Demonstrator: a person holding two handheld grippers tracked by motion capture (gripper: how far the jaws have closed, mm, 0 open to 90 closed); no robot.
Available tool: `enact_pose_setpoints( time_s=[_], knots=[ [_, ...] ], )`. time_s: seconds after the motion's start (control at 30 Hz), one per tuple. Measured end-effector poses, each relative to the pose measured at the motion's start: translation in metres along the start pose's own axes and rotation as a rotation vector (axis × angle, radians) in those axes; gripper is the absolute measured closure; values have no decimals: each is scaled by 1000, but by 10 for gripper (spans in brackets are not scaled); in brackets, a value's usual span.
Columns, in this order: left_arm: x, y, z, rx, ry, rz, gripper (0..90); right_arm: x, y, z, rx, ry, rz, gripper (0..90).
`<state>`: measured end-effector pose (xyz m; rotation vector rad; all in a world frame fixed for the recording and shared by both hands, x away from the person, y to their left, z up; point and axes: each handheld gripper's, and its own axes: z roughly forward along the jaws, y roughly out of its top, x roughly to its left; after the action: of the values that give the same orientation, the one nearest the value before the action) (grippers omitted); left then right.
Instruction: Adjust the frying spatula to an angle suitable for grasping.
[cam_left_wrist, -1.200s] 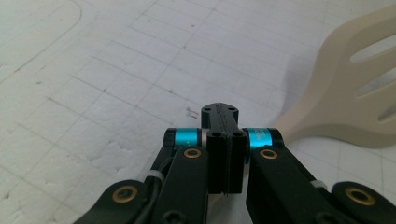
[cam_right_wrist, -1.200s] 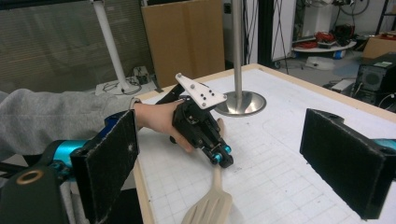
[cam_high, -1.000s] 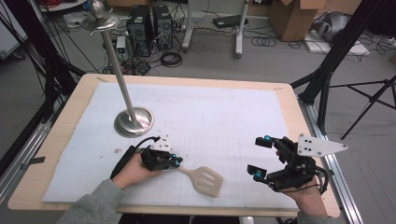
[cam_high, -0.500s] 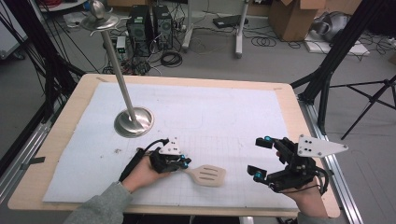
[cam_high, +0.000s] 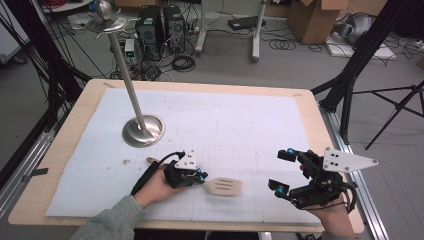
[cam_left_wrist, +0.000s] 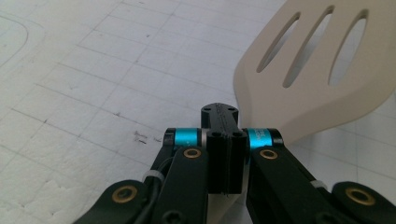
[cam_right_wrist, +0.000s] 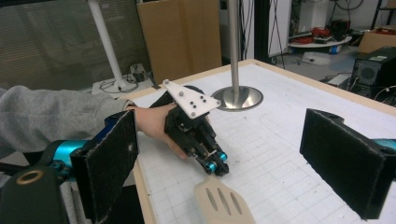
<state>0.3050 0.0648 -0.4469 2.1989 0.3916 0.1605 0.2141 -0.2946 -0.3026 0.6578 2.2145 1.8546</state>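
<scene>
Left claw (cam_high: 201, 176) w/ 1 spatula (cam_high: 225, 187) shifted right; 1 stand (cam_high: 143, 130).

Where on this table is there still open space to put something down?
The white mat lies bare from the metal stand across to its right edge. There's also a bare strip between the spatula and the right gripper. It's crowded around the left gripper.

Slotted spatula (cam_high: 223, 186): pale beige, wood-like, flat blade with three long slots (cam_left_wrist: 317, 46). Blade end rounded, narrowing toward the neck. Lies near the table's front edge, about 6 o'clock from table centre. Blade points toward 3 o'clock in the high view. Neck clamped between the closed jaws of the left gripper (cam_high: 199, 176); the handle itself is hidden. Blade close above the white gridded mat (cam_high: 225, 125); contact not discernible.
</scene>
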Motion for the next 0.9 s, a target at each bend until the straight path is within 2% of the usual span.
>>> enact_pose_setpoints(
  time_s=[0.1,0.2,0.27,0.37,0.6,0.73,0.9],
  knots=[
    [-1,-2,-3,-7,-22,-12,899,-1,0,0,-1,2,-2,109],
    [-4,-3,-4,2,-29,5,899,-2,0,0,-5,3,-3,108],
    [-6,-5,-5,-2,-40,1,899,-2,1,0,-8,5,-3,108],
    [-10,-6,-8,7,-44,43,899,-2,1,1,-4,11,3,109],
    [-11,-8,-9,5,-39,41,899,-2,1,7,8,23,-2,108],
    [-9,-7,-9,4,-48,11,898,-3,2,7,7,21,-4,108],
    [-2,-4,-10,-55,7,20,897,-3,2,7,8,23,-5,109]
  ],
)
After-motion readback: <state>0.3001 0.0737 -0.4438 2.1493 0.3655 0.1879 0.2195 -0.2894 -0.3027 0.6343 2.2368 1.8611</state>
